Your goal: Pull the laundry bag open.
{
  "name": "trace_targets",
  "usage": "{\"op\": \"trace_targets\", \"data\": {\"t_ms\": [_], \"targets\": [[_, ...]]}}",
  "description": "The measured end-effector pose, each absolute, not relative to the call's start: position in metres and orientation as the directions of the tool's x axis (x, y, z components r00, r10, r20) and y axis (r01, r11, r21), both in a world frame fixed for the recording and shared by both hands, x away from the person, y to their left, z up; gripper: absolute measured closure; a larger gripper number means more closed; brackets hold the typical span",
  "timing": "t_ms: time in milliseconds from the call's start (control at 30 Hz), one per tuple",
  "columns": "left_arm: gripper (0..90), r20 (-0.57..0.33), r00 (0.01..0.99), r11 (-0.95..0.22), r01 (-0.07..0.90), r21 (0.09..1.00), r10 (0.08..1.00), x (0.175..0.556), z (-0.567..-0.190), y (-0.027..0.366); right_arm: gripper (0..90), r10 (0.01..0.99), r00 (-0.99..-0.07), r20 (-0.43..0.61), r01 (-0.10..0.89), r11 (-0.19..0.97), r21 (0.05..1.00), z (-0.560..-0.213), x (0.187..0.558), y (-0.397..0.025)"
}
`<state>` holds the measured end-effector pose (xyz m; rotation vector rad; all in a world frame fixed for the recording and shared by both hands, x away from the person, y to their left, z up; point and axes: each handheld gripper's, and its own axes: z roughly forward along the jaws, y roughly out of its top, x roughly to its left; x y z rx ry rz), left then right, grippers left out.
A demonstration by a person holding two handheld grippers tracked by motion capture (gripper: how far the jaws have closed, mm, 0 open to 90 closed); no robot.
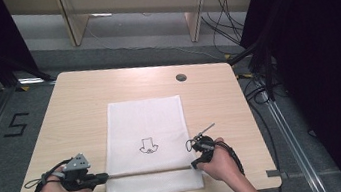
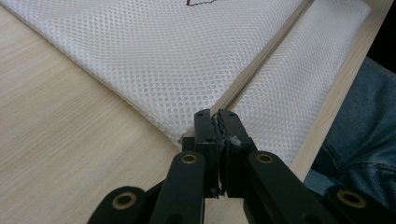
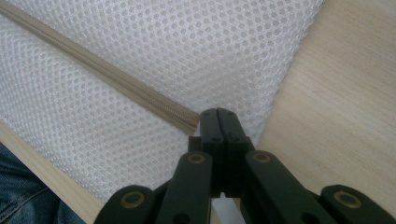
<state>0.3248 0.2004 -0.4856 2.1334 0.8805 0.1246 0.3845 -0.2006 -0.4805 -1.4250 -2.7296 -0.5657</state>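
Two hand-held grippers meet at the ends of one zip. From the high view, a flat white rectangular mesh laundry bag lies at the centre of the pale wood-grain surface, with a small black line drawing near its middle. A thin beige zip crosses the bag near its lower edge. The left hand-held gripper sits in the lower left of the frame at the zip's left end, and the right hand-held gripper in the lower right at its other end; what either pinches is too small to make out here.

In the left gripper view, the bag's fine honeycomb mesh covers the upper frame, and the zip runs from upper right down to the black jaws, which are clenched on something small and pale at the zip's end, hard to identify. Blue denim is cut off at the right.

In the right gripper view, the zip slants from upper left to the jaws, pressed together at the zip's end.
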Motion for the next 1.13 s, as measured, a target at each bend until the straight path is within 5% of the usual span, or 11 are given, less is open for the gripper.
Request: {"op": "trace_targets", "data": {"t_ms": [433, 700, 1133], "targets": [[85.5, -0.253, 0.749, -0.417, 0.578, 0.702, 0.612, 0.327, -0.489, 0.201, 90.0, 0.795, -0.582, 0.170, 0.797, 0.515, 0.317, -0.480, 0.382, -0.201], [71.5, -0.298, 0.704, -0.289, 0.585, 0.758, 0.645, 0.332, -0.485, 0.213, 86.8, 0.803, -0.553, 0.221, 0.818, 0.473, 0.326, -0.480, 0.381, -0.206], [47.4, -0.311, 0.576, -0.088, 0.561, 0.823, 0.756, 0.345, -0.481, 0.229, 74.0, 0.788, -0.589, 0.180, 0.755, 0.456, 0.472, -0.462, 0.375, -0.206]]}}
